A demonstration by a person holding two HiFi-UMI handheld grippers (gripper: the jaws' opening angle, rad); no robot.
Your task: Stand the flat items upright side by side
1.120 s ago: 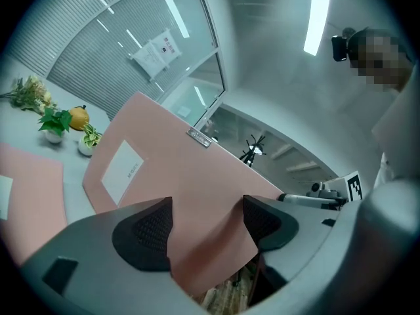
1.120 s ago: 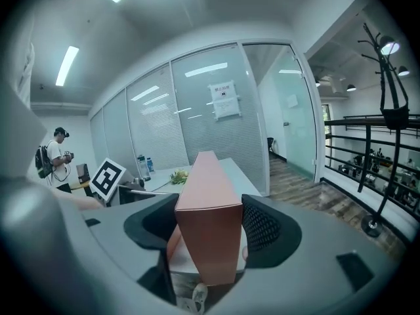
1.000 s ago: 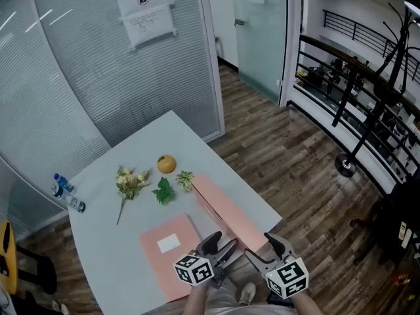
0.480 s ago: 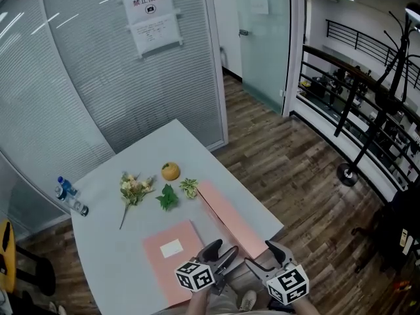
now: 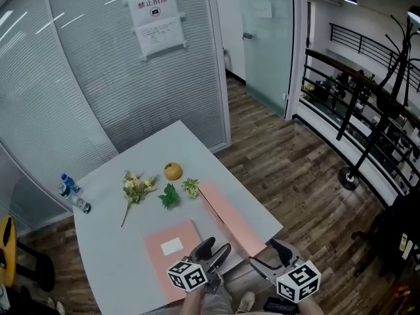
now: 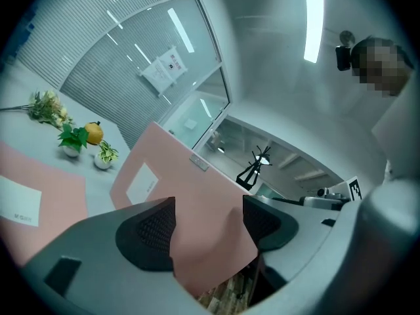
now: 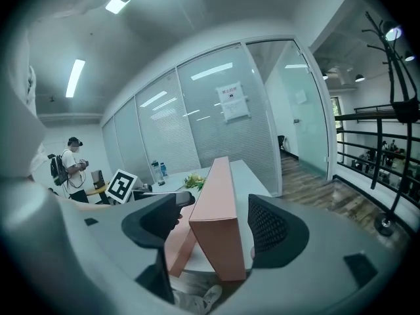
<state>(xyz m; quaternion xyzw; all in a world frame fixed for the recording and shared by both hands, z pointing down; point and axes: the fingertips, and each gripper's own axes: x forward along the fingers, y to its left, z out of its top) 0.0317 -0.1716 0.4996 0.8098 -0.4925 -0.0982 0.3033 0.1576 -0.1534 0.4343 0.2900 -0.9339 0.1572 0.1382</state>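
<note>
Pink folders: we count two.
Upright folder (image 5: pixel 231 216): on the table's (image 5: pixel 105 254) near right edge, with the flat folder (image 5: pixel 172 258) just beside it.
Left gripper (image 5: pixel 215 249): clamped on the upright folder.
Right gripper (image 5: pixel 264 254): jaws apart around it, just been opening.
Also: one orange (image 5: pixel 172 170), one flower bunch (image 5: pixel 136 188).

A pale grey table (image 5: pixel 105 202) stands on a dark wood plank floor (image 5: pixel 295 169). On it an orange (image 5: pixel 172 170) lies near a bunch of pale flowers (image 5: pixel 136 188), a green leafy sprig (image 5: pixel 169 196) and a small variegated plant (image 5: pixel 191 188). Water bottles (image 5: pixel 71 192) lie at the table's far left edge. A paper sign (image 5: pixel 157 15) hangs on the glass partition (image 5: pixel 98 84). A black coat stand (image 5: pixel 384 77) rises beside a black railing (image 5: pixel 328 64). A person (image 7: pixel 72 163) stands in the background.
</note>
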